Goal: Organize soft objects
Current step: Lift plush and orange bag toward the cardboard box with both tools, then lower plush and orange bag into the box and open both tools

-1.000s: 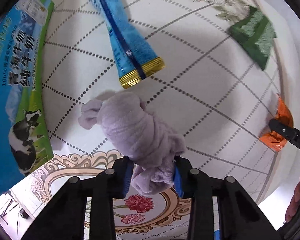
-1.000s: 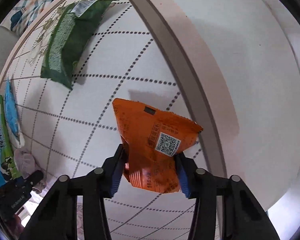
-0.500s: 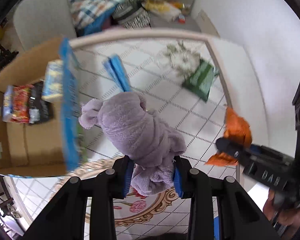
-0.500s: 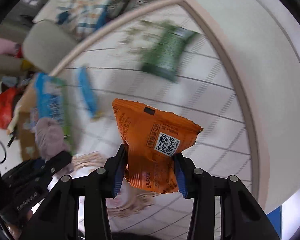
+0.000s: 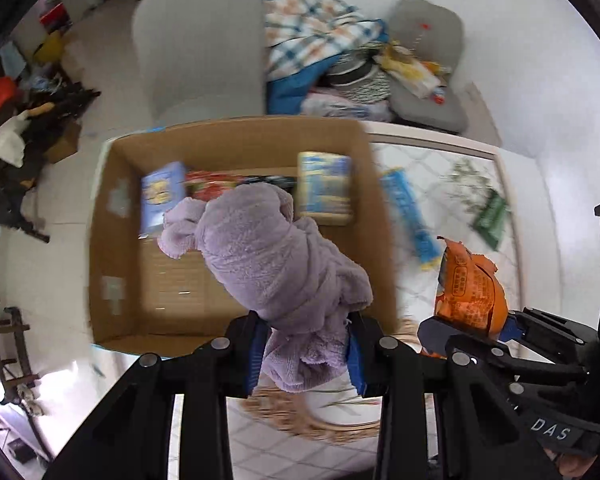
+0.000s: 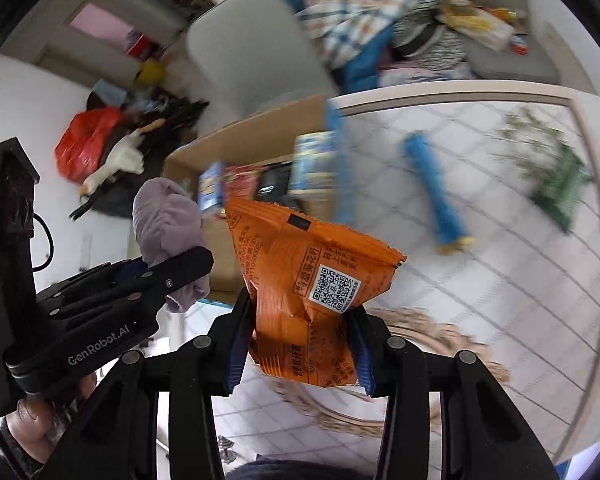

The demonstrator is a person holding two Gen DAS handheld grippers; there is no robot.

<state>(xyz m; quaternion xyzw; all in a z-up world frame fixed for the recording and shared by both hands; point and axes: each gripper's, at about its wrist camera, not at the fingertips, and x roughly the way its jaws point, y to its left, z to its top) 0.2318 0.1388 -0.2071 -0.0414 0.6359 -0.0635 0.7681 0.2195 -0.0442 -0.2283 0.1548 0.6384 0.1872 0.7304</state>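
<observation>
My left gripper (image 5: 306,354) is shut on a rolled purple plush cloth (image 5: 276,264) and holds it in the air over an open cardboard box (image 5: 112,248). My right gripper (image 6: 298,350) is shut on an orange snack packet (image 6: 308,280), held up beside the left gripper, to the right of the box. The packet also shows in the left wrist view (image 5: 468,288), and the purple cloth in the right wrist view (image 6: 166,220). The box holds several packets, among them a blue and yellow one (image 5: 326,188).
A blue snack tube (image 5: 410,214) and a green packet (image 5: 490,214) lie on the white patterned tabletop (image 6: 520,280). Behind the table stand a grey chair (image 5: 198,40) and a sofa piled with a plaid blanket (image 5: 312,40). Clutter lies on the floor at left.
Both grippers have lifted off the table with their loads and swung left. The open box has come into view under the purple cloth, and the orange packet now hangs close beside it.
</observation>
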